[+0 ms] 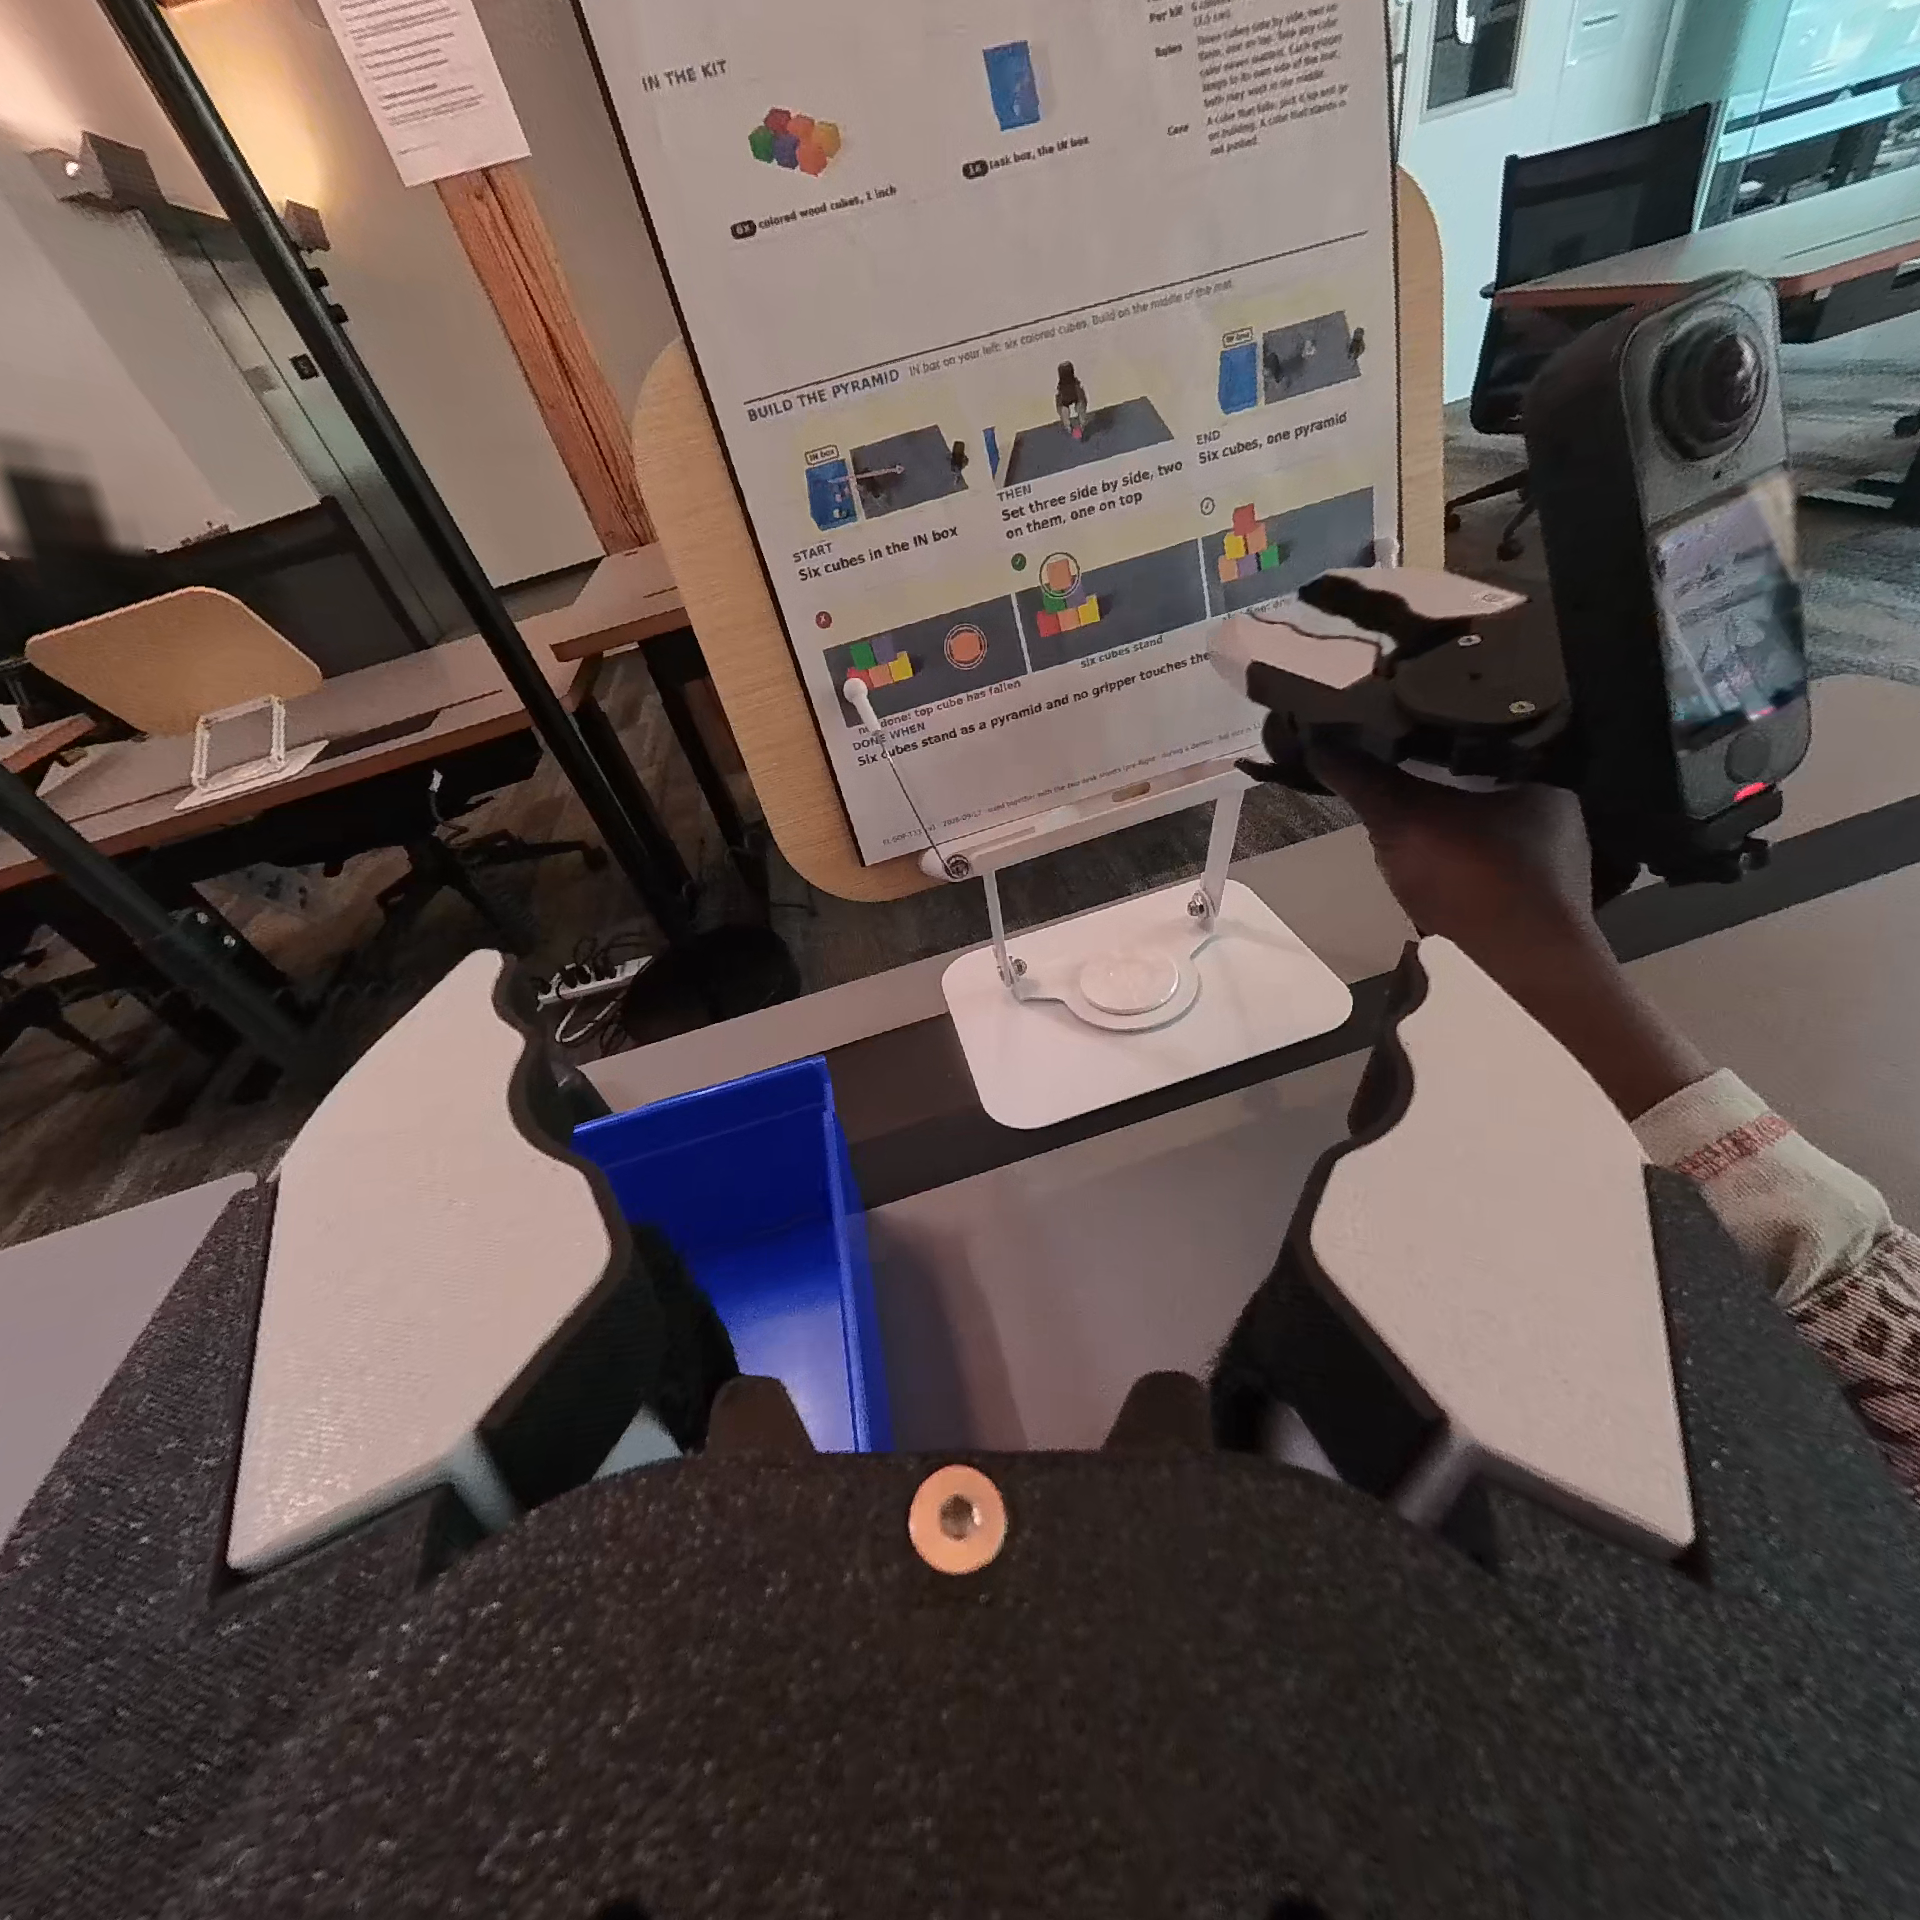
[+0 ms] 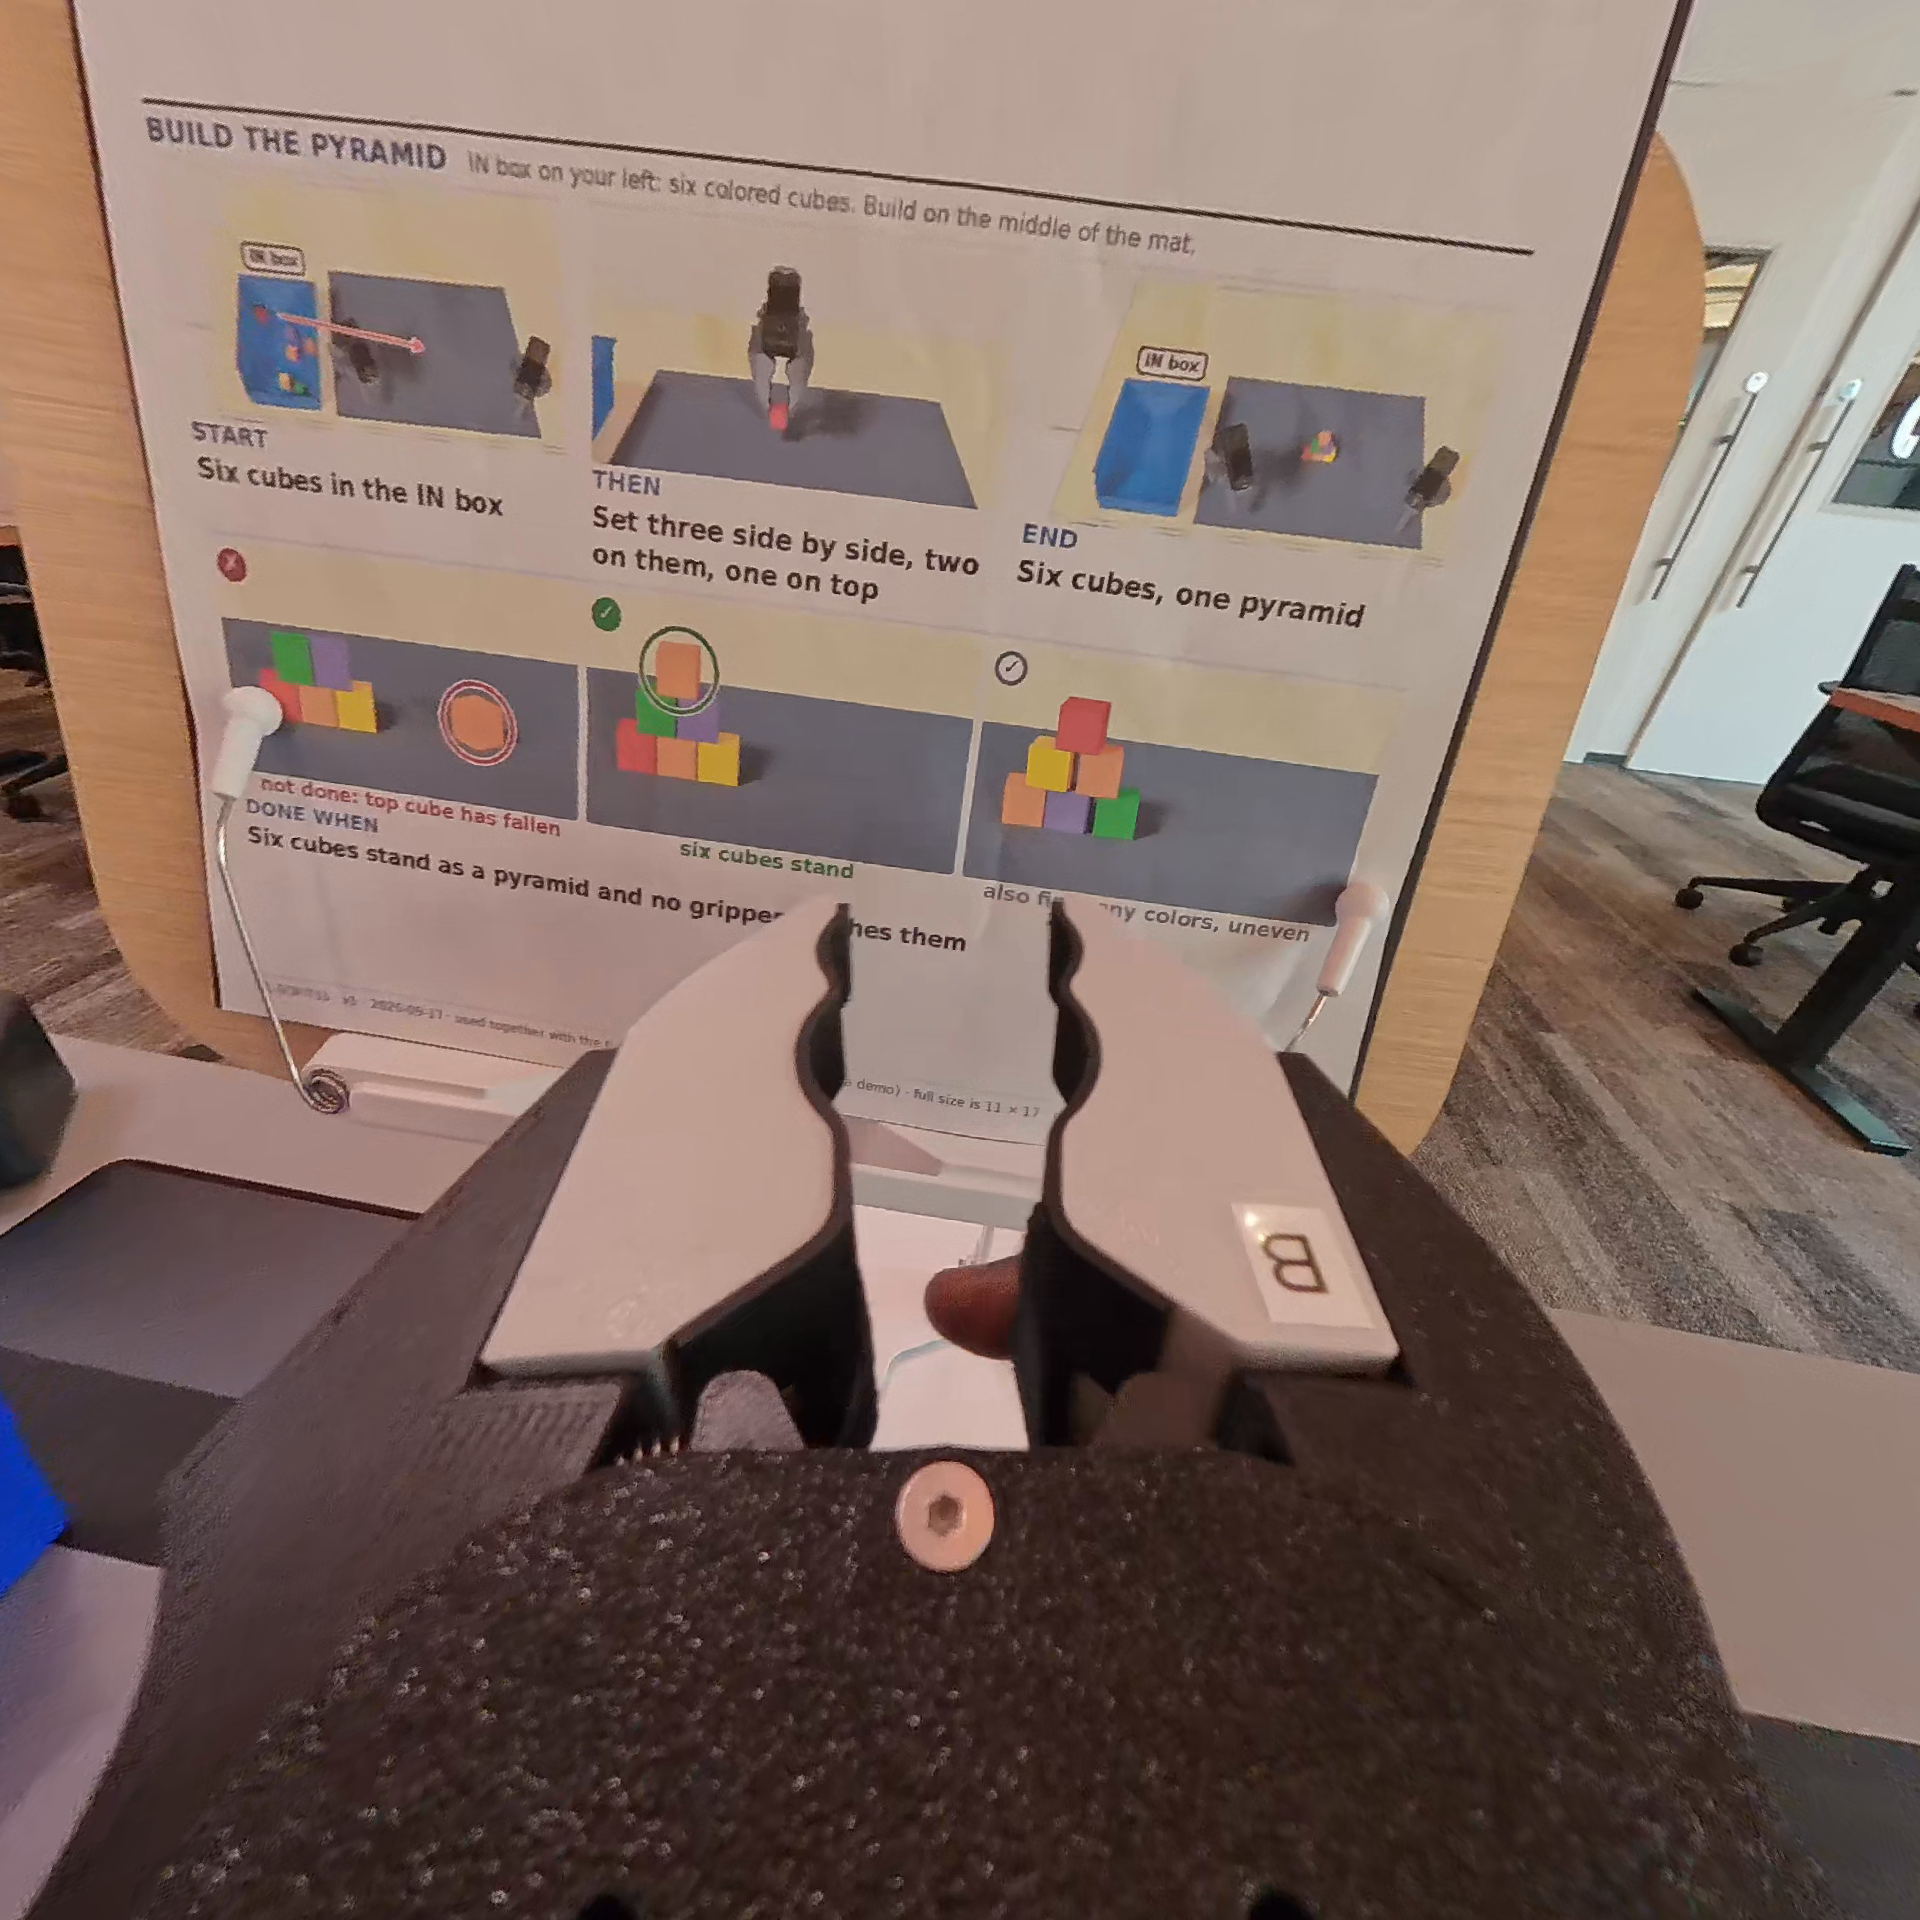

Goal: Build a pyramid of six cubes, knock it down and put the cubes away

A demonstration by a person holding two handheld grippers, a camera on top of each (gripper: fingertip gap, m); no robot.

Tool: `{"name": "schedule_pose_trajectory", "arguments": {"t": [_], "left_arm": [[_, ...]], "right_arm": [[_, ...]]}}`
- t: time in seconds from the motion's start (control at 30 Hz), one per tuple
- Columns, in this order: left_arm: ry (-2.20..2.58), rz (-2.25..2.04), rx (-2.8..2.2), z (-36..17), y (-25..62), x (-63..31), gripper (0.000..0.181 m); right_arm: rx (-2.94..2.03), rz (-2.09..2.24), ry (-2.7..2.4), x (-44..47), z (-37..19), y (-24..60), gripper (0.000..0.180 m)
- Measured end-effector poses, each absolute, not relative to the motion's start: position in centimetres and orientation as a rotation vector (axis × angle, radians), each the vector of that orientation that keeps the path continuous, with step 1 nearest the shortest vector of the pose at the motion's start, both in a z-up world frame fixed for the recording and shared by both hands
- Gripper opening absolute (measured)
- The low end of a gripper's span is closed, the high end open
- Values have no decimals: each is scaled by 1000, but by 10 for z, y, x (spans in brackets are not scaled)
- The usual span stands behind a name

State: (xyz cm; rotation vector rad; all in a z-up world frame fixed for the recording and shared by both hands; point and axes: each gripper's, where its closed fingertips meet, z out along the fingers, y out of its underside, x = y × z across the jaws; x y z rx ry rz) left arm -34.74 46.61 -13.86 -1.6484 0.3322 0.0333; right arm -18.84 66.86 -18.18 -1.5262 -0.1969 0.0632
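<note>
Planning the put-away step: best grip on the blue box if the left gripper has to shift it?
Probably the top rim of the blue box's right wall, from above, one finger inside and one outside. The wall is thin, upright and open-topped, and the left gripper already hovers over it, wide open. Its base and contents are hidden, so weight can't be judged.

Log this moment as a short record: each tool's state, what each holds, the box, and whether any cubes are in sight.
left tool: open, empty, held above the blue box
right tool: raised in front of the instruction sheet, fingers a narrow gap apart, nothing between them
blue box: on the table by its far edge, only part of the inside shows
real cubes: none visible in either view
sheet stand: white, on the table beyond the box
task stage: cannot tell from these views
</note>
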Motion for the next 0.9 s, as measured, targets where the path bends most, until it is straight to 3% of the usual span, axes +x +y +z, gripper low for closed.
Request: {"name": "schedule_pose_trajectory", "arguments": {"t": [0.13, 0.27, 0.3, 0.33, 0.37, 0.4, 0.9], "left_arm": [[334, 37, -1654, -140, 467, -347, 146], [337, 35, -1659, -141, 468, -346, 146], [338, 37, -1659, -141, 468, -346, 146], [338, 37, -1660, -142, 468, -346, 146], [337, 36, -1660, -142, 468, -347, 146], [336, 35, -1661, -142, 468, -347, 146], [357, 47, -1690, -148, 470, -344, 146]], "right_arm": [[-1552, 91, -160, -185, -181, 669, 69], [-1546, 84, -139, -181, -178, 668, 75], [-1545, 81, -137, -180, -178, 668, 70], [-1538, 78, -141, -179, -178, 666, 47], [-1524, 70, -150, -178, -177, 665, 7], [-1514, 60, -158, -178, -177, 664, 0], [-1562, 77, -154, -174, -188, 669, 0]]}}
